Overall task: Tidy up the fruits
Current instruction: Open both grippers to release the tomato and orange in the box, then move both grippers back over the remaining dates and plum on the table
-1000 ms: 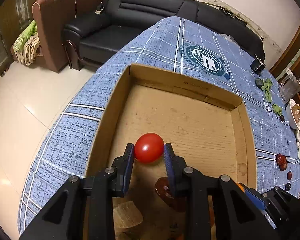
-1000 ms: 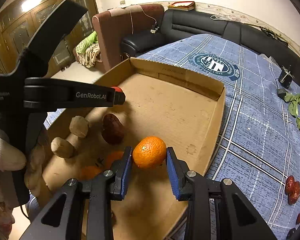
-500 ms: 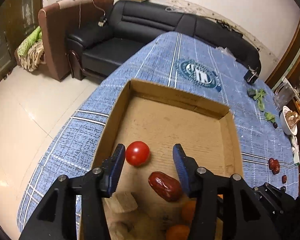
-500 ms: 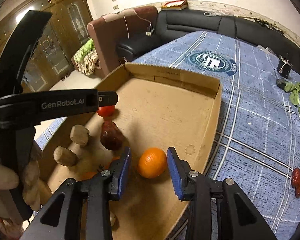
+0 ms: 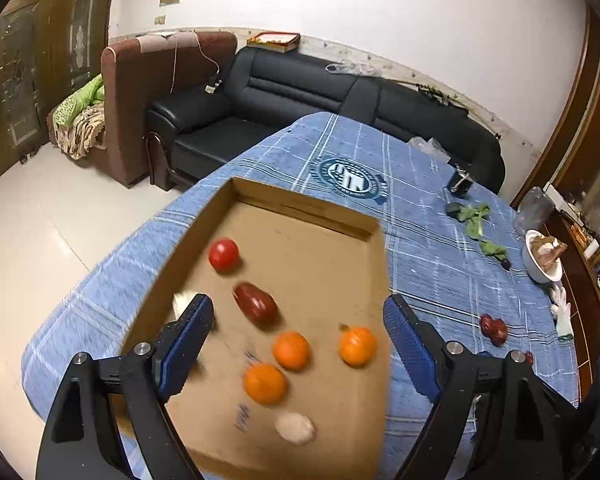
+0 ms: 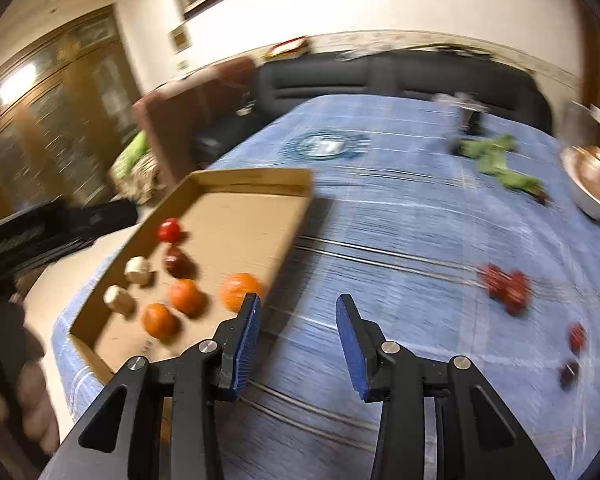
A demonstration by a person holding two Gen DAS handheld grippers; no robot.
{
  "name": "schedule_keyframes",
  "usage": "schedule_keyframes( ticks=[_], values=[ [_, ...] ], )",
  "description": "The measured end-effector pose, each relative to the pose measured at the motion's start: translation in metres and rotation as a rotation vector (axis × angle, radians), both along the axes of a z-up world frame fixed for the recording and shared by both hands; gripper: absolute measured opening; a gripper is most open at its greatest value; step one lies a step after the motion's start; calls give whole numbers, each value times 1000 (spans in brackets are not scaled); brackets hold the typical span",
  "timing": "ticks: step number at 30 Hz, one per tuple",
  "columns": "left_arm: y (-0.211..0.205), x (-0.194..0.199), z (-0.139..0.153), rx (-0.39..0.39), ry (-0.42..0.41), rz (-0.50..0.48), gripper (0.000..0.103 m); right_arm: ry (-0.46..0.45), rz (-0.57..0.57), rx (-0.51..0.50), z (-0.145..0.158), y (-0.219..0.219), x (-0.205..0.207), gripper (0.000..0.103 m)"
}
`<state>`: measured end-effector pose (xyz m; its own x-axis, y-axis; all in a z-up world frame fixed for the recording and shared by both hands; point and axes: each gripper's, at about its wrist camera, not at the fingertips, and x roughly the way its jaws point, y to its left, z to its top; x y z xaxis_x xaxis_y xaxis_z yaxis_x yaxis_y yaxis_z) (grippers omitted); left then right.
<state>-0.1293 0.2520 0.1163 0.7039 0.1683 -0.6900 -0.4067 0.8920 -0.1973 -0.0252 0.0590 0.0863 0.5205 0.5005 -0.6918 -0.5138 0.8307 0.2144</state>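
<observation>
A shallow cardboard box (image 5: 324,264) (image 6: 244,216) lies on the blue checked tablecloth. In it are a red tomato (image 5: 223,255) (image 6: 169,230), a dark red date (image 5: 255,304) (image 6: 177,261), three oranges (image 5: 357,346) (image 5: 291,350) (image 5: 265,383) and pale chunks (image 5: 295,427) (image 6: 137,269). My left gripper (image 5: 298,344) is wide open and empty, raised above the box. My right gripper (image 6: 298,324) is open and empty above the cloth, right of the box. Red dates (image 6: 506,284) (image 5: 494,326) lie loose on the cloth to the right.
Green leaves (image 5: 476,220) (image 6: 496,160), a white bowl (image 5: 542,260) (image 6: 592,184) and a small black object (image 5: 460,178) sit at the far right of the table. A black sofa (image 5: 300,92) and a brown armchair (image 5: 140,92) stand beyond. The table edge drops off at left.
Both grippers let go of their fruit, the left the tomato and the right an orange, opened wider and pulled back and up. The right one swung right, over the cloth.
</observation>
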Motion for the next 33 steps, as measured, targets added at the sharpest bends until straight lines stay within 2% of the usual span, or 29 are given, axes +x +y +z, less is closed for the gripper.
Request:
schedule_keyframes(
  ticks=[4, 9, 21, 33],
  values=[
    [-40, 1, 1, 88, 20, -58, 86, 28, -154, 50, -3, -48, -5, 45],
    [-70, -2, 1, 75, 19, -126, 86, 31, -236, 48, -7, -78, -13, 46],
    [-110, -3, -1, 125, 50, -182, 86, 47, -263, 85, -12, -108, -19, 47],
    [-118, 5, -10, 120, 78, -217, 86, 67, -281, 91, -20, -119, -16, 47]
  ],
)
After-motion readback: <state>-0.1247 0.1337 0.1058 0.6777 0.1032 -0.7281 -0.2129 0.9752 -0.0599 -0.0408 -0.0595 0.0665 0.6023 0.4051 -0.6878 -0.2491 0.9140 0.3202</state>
